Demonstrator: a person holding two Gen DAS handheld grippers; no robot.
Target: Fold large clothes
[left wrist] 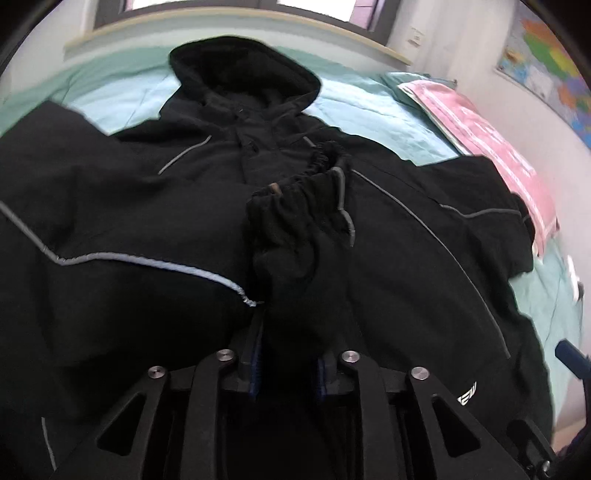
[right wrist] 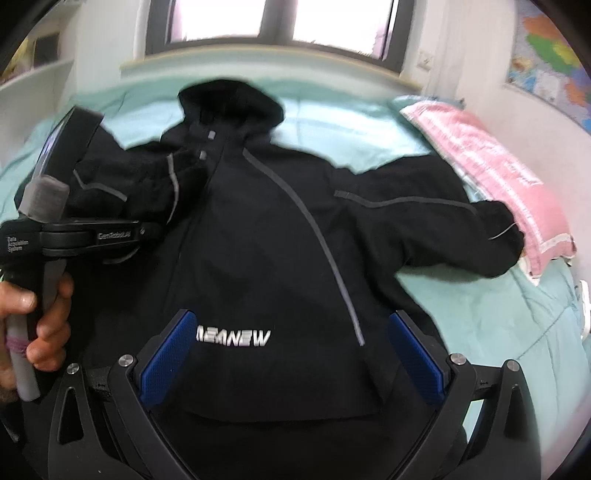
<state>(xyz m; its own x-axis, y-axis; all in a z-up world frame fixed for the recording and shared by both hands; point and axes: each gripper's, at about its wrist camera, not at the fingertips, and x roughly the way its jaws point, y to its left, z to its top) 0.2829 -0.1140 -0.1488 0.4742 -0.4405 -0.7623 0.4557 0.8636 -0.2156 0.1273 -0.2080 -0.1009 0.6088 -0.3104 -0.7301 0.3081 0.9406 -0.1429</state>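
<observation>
1. The left gripper (left wrist: 290, 354) is clamped on the left sleeve (left wrist: 299, 236) of the black jacket (left wrist: 406, 258); dark fabric fills the gap between its blue-padded fingers (left wrist: 256, 365), and the gathered elastic cuff (left wrist: 314, 173) stands up beyond the fingertips, over the chest of the garment.
2. In the right wrist view that same gripper (right wrist: 55, 162) appears from the side, held by the person's left hand (right wrist: 40, 325), with the sleeve (right wrist: 147, 181) drawn across toward the zipper line.
3. The right gripper (right wrist: 291, 350) is released, its blue pads (right wrist: 166, 354) spread wide apart above the lower front of the jacket (right wrist: 277, 258), framing the white printed logo (right wrist: 232, 338); whether the fingertips touch the cloth cannot be told.
4. The jacket lies front up on a teal bed cover (right wrist: 480, 314), hood (right wrist: 231, 99) toward the window (right wrist: 277, 22), with grey reflective piping (right wrist: 332, 266) running diagonally down the chest.
5. The right sleeve (right wrist: 443, 225) is stretched out flat to the side, its cuff just beside a pink pillow (right wrist: 491, 173).
6. A coloured map (right wrist: 550, 62) hangs on the wall past the pillow.
</observation>
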